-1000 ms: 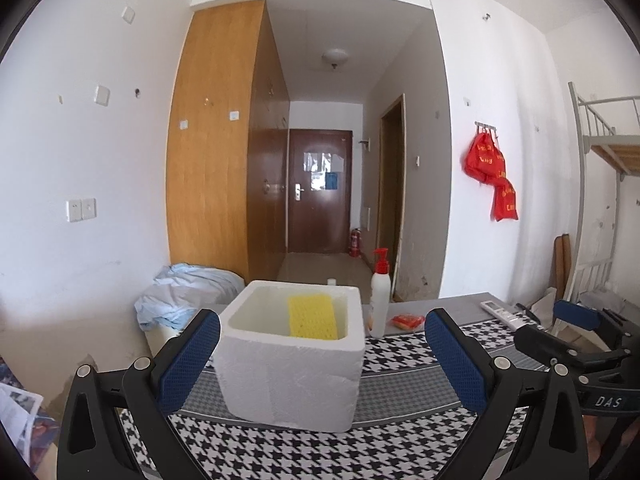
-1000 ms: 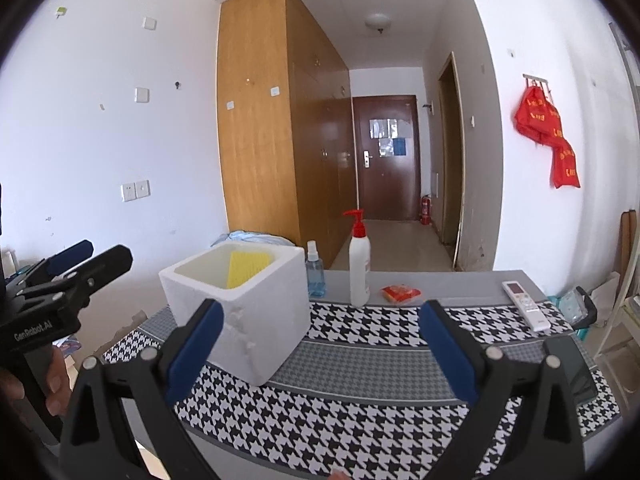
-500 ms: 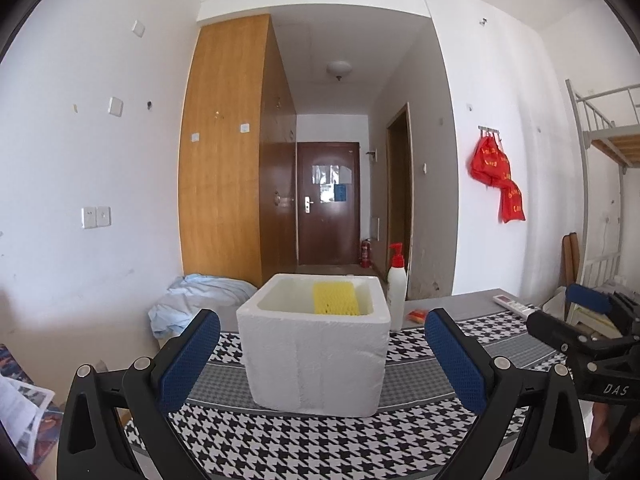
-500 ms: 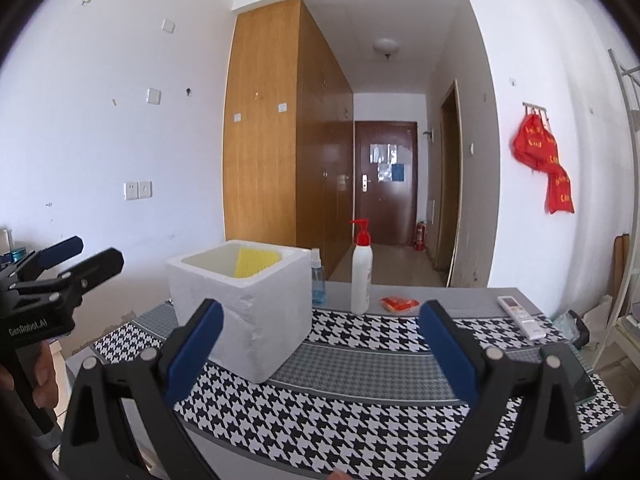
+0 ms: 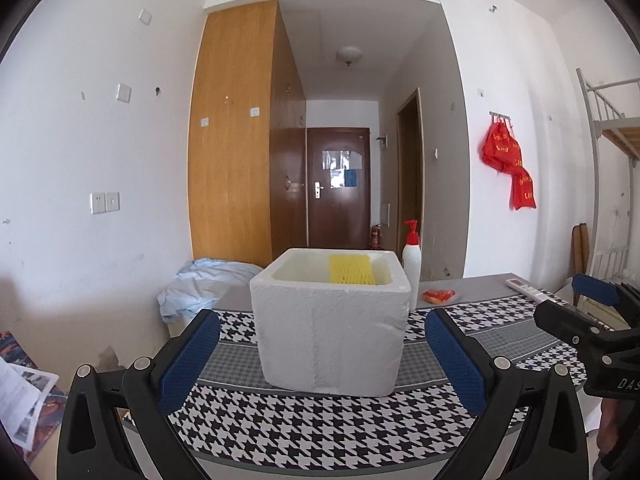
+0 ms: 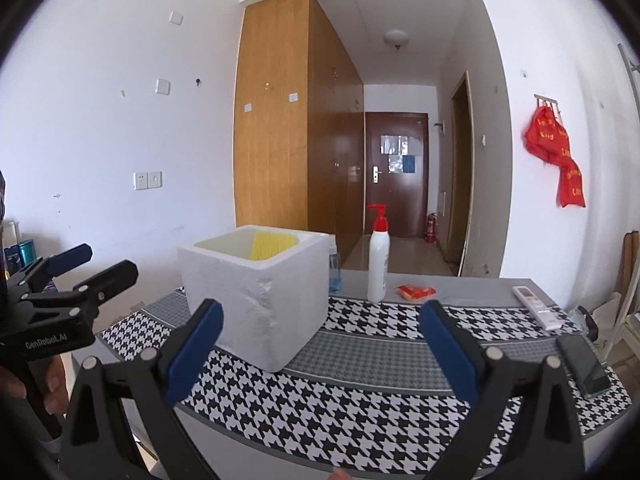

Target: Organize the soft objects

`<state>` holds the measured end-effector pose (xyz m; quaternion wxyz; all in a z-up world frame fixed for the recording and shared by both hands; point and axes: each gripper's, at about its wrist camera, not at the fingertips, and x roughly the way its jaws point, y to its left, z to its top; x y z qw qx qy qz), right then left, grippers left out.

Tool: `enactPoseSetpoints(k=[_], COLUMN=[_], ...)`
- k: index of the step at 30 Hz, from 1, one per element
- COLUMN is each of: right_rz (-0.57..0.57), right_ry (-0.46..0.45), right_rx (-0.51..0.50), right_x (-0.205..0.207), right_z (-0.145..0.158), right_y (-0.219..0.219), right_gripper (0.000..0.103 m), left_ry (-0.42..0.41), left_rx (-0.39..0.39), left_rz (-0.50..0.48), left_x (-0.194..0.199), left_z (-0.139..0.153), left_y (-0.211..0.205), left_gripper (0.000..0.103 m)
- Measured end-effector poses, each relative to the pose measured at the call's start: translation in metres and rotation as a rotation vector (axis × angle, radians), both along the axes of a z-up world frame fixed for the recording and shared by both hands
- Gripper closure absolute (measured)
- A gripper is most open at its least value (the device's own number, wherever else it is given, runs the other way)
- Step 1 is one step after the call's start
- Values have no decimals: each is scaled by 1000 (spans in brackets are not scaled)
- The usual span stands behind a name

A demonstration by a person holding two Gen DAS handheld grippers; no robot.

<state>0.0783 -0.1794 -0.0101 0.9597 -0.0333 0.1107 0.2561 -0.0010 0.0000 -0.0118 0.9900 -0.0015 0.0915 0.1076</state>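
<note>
Hovering wide apart and empty, left hand-held gripper (image 5: 322, 354) and right hand-held gripper (image 6: 320, 344), yellow sponge (image 5: 351, 269) inside white foam box (image 5: 330, 320), houndstooth-covered table (image 5: 320, 420).

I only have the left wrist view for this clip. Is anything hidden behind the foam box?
Observer: Yes. The right wrist view shows a small blue spray bottle standing just behind the box, left of the pump bottle.
Operator: Anything on the right end, nearer than the remote?
Observer: A dark phone lies flat near the table edge, closer to the camera than the remote.
Operator: Is the right gripper carrying anything?
Observer: No. The right gripper is wide open, with nothing between its blue pads.
</note>
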Motion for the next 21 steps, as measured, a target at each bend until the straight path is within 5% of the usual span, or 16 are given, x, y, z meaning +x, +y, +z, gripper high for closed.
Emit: enactPoseSetpoints(k=[21], right_rz=[20], right_ry=[26], right_rx=[17], right_x=[4], right_z=[-2], right_y=[3], right_gripper=[3], left_ry=[16], left_rx=[-2], left_rz=[11], left_x=[4], left_z=[-1], left_y=[5], left_gripper=[1])
